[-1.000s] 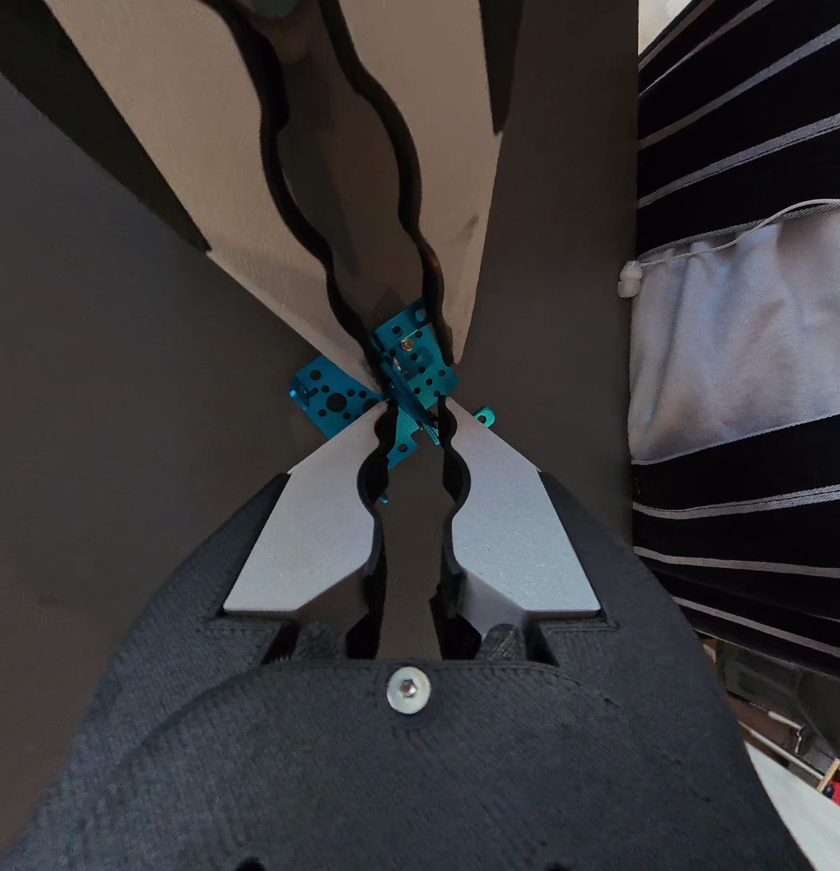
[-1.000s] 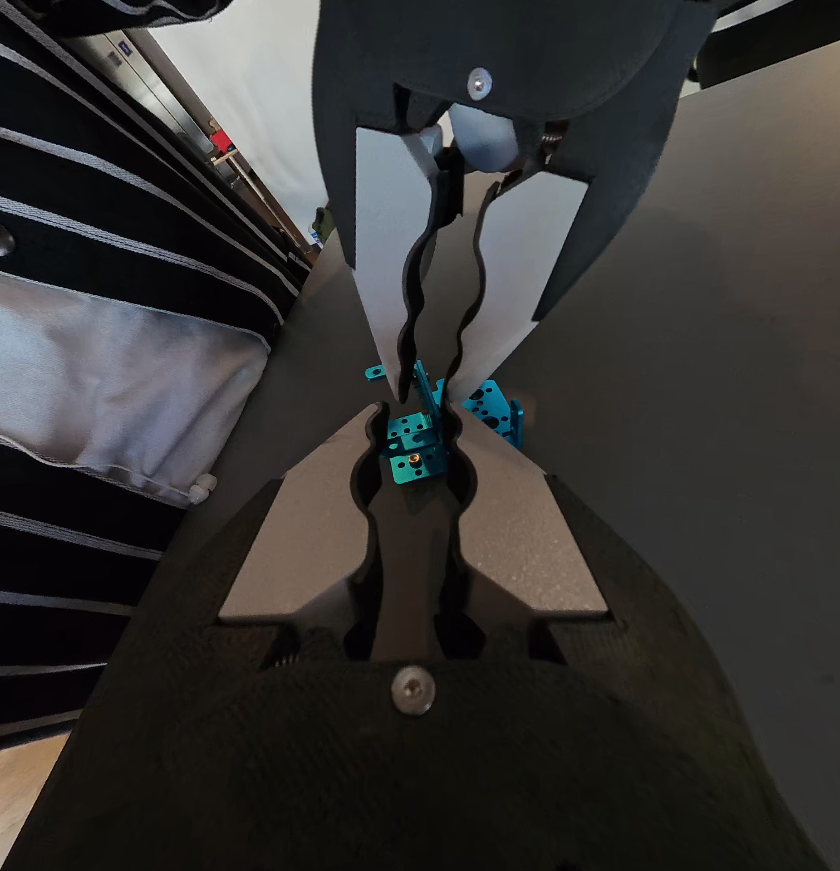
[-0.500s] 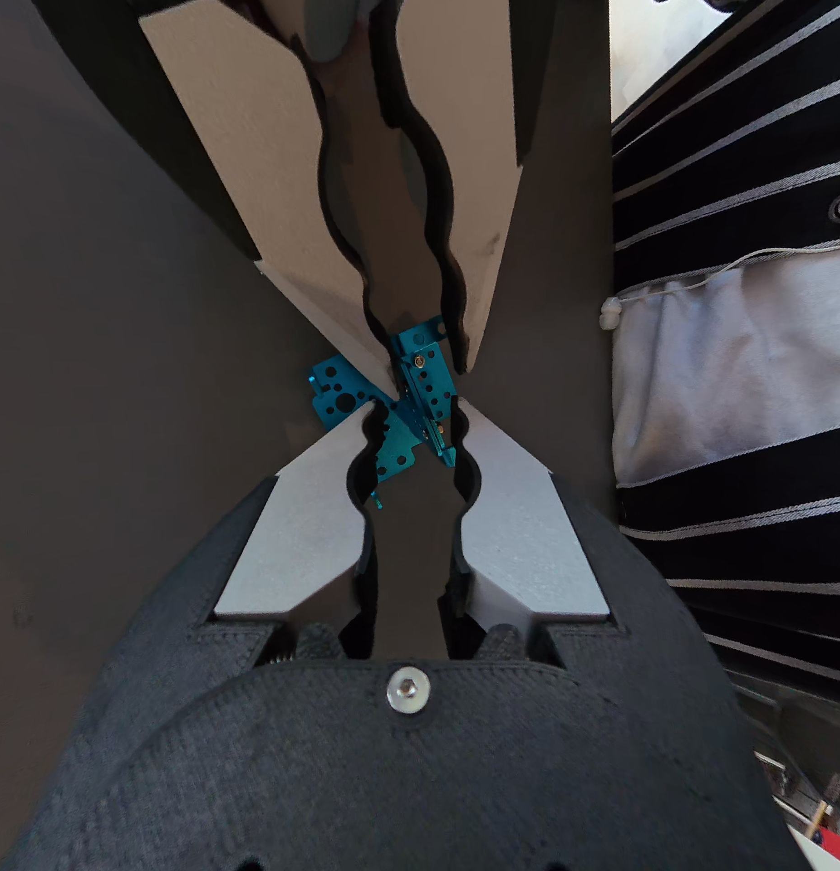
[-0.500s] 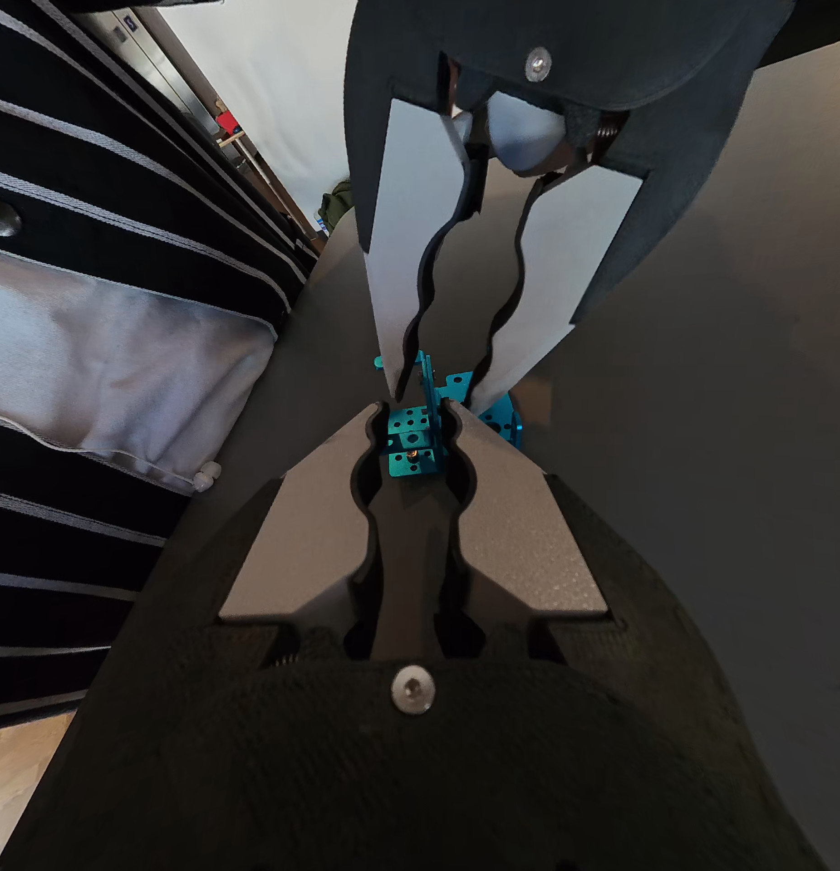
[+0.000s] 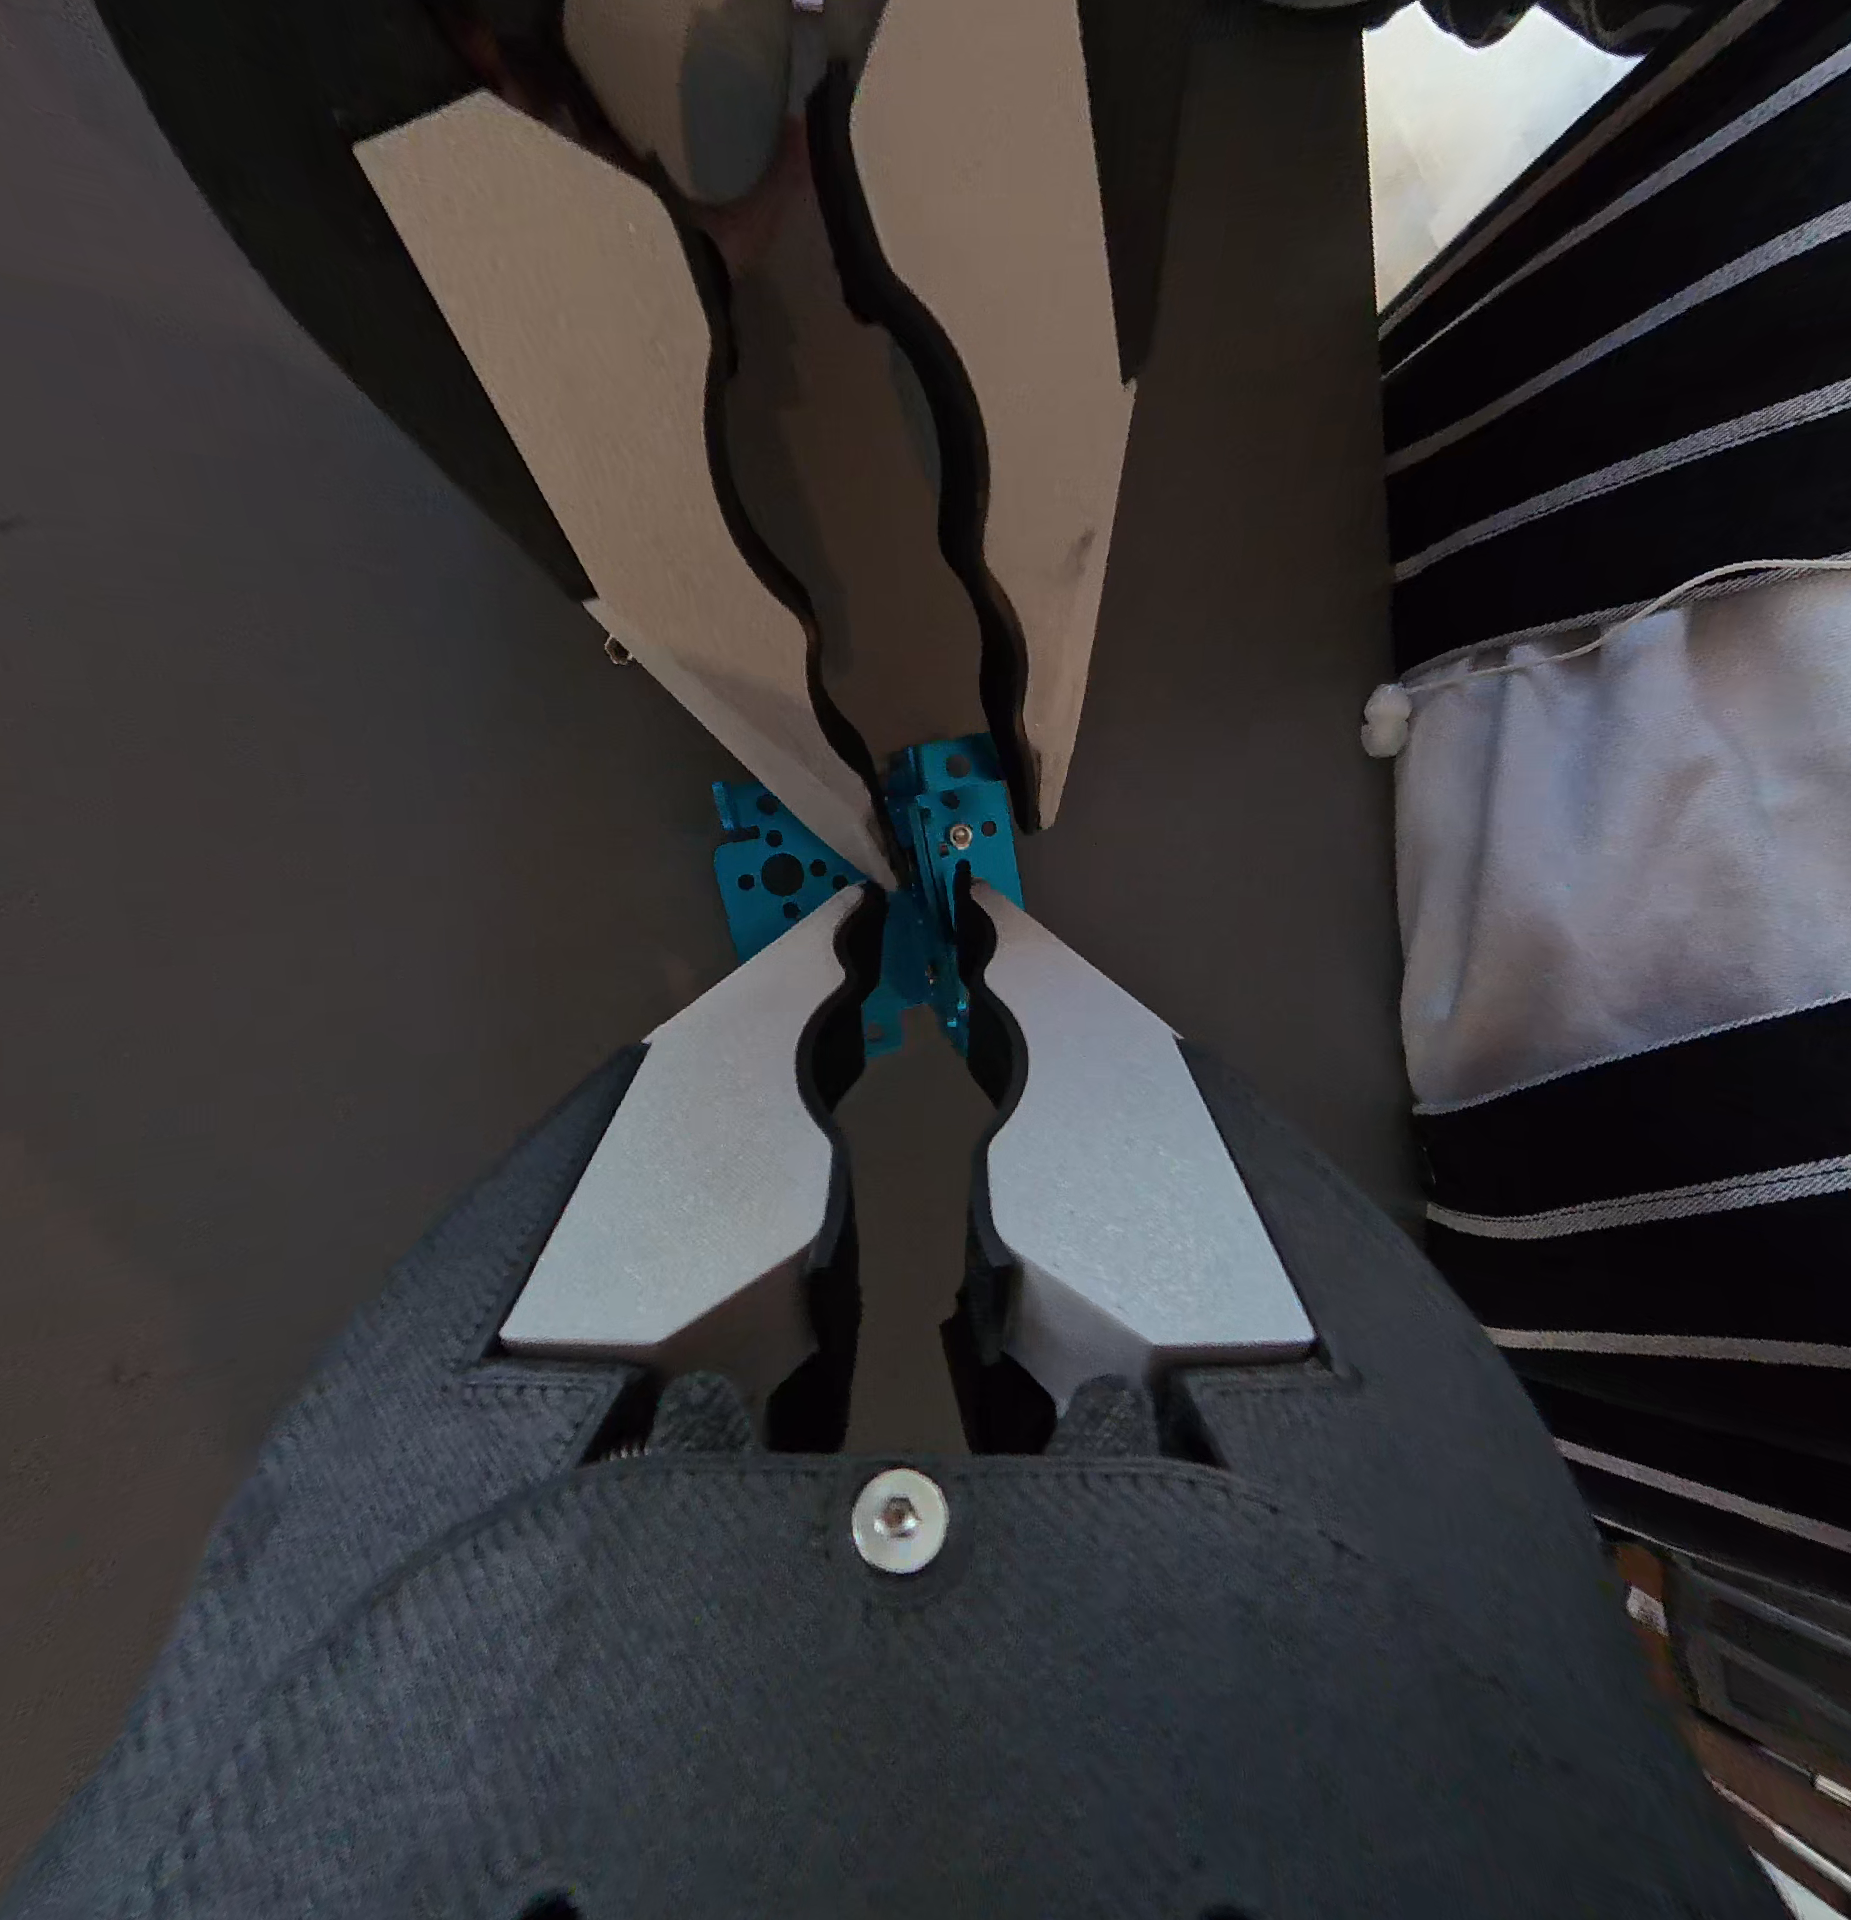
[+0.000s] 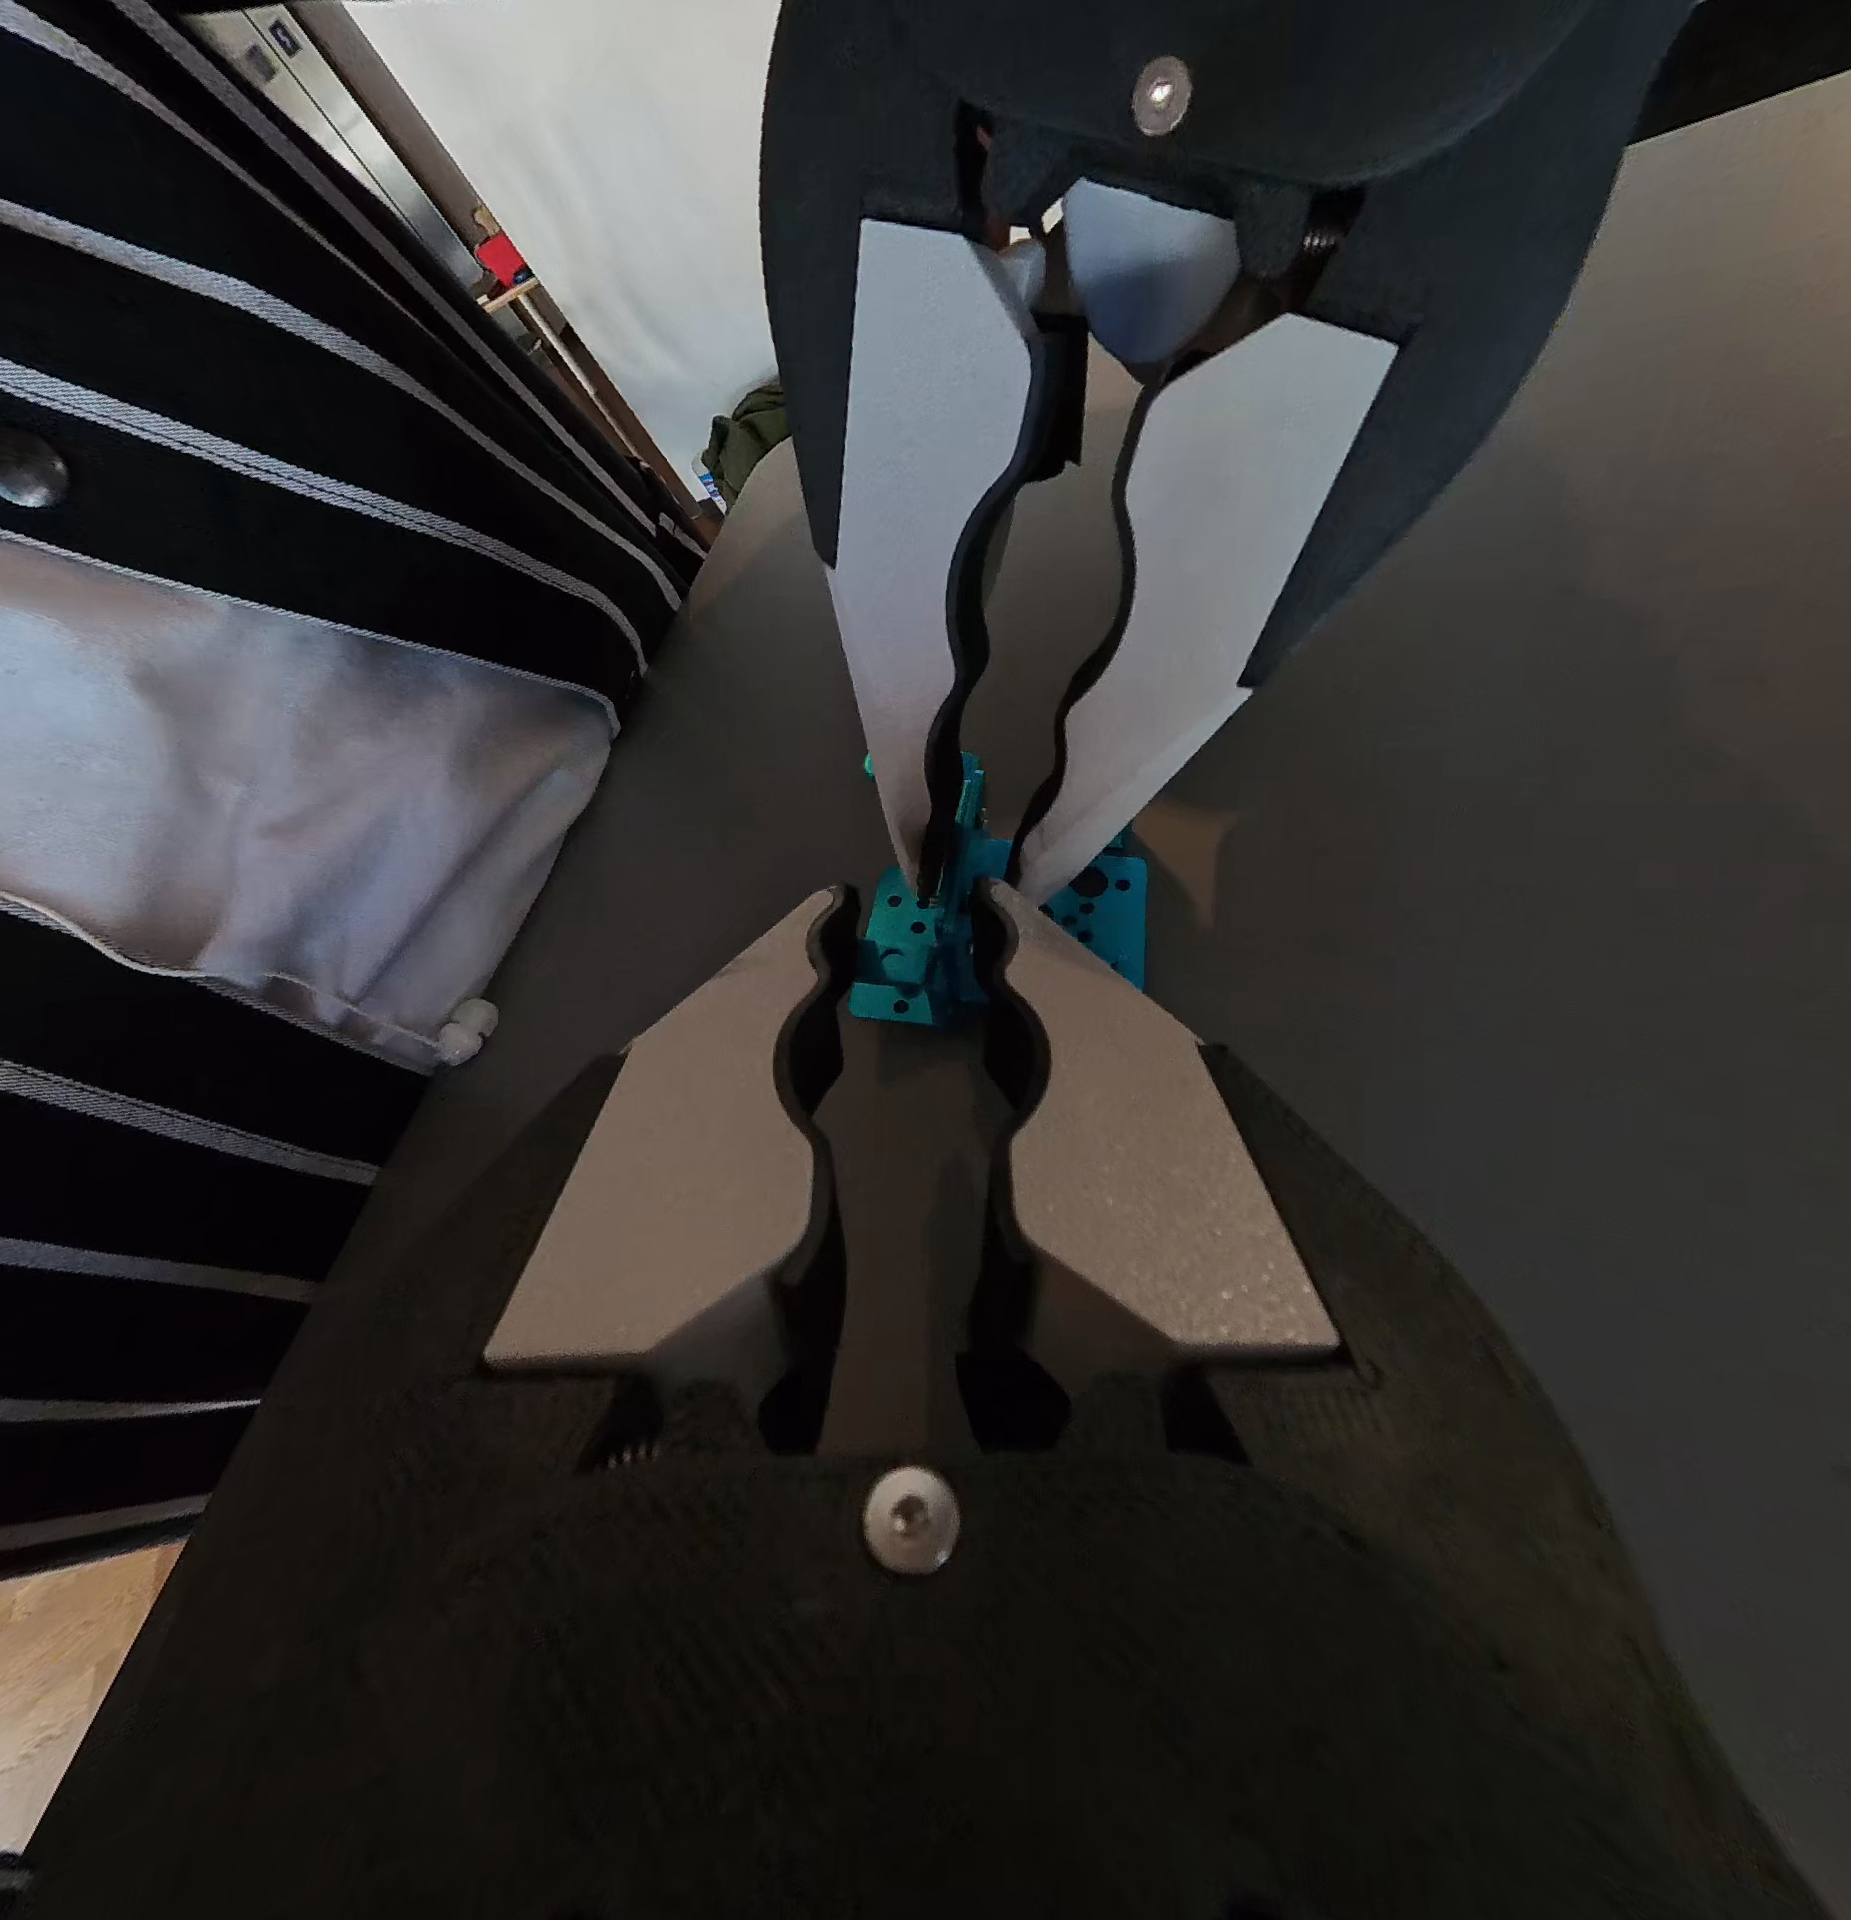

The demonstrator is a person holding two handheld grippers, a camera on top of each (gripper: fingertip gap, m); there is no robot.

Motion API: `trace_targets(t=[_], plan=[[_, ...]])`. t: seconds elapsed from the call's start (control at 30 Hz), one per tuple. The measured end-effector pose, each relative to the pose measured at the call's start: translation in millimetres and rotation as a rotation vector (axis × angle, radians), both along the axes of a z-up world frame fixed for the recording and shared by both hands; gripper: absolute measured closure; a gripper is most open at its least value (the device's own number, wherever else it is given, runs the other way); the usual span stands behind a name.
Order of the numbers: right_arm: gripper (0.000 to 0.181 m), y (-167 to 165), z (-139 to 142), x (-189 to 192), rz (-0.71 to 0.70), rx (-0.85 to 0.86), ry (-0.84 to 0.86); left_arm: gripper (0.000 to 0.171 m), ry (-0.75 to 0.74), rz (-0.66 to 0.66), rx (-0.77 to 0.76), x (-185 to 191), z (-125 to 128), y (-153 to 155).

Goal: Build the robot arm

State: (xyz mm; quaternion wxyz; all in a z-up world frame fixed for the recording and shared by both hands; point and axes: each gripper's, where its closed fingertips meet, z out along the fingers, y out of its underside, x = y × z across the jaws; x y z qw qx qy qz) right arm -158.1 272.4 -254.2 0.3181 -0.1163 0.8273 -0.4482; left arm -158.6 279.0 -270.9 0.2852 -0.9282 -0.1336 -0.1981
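In the left wrist view, a flat blue plate [image 5: 781, 878] lies on the dark table [image 5: 277, 831] left of centre. At centre, the left gripper [image 5: 916, 899] and right gripper [image 6: 921, 904] meet tip to tip, both pinched narrowly on one blue perforated bracket assembly [image 5: 947, 842]. A striped garment [image 5: 1648, 416] fills the right edge.

Blue bracket assembly [image 5: 936, 904] half hidden behind fingertips [image 5: 1004, 935]; striped garment [image 5: 1648, 416] cut by frame edge

Dark tabletop [image 5: 277, 727]; striped garment [image 5: 1648, 416], perhaps apron.
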Motion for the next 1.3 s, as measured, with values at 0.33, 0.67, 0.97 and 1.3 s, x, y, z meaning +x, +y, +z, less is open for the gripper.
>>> trace_targets(t=[0.33,0.67,0.97,1.3], plan=[[0.159,4,-1,0,-0.023,0.050,-0.026,0.162,0.009,0.031,0.026,-1,-1,4],[0.164,8,-5,-4,-0.141,0.179,0.020,0.166,0.007,0.057,0.037,-1,-2,8],[0.171,9,-7,-5,-0.130,0.178,-0.054,0.157,-0.026,0.089,0.096,-3,3,10],[0.173,12,-5,4,-0.084,0.183,-0.066,0.162,-0.101,0.060,0.143,6,6,15]])
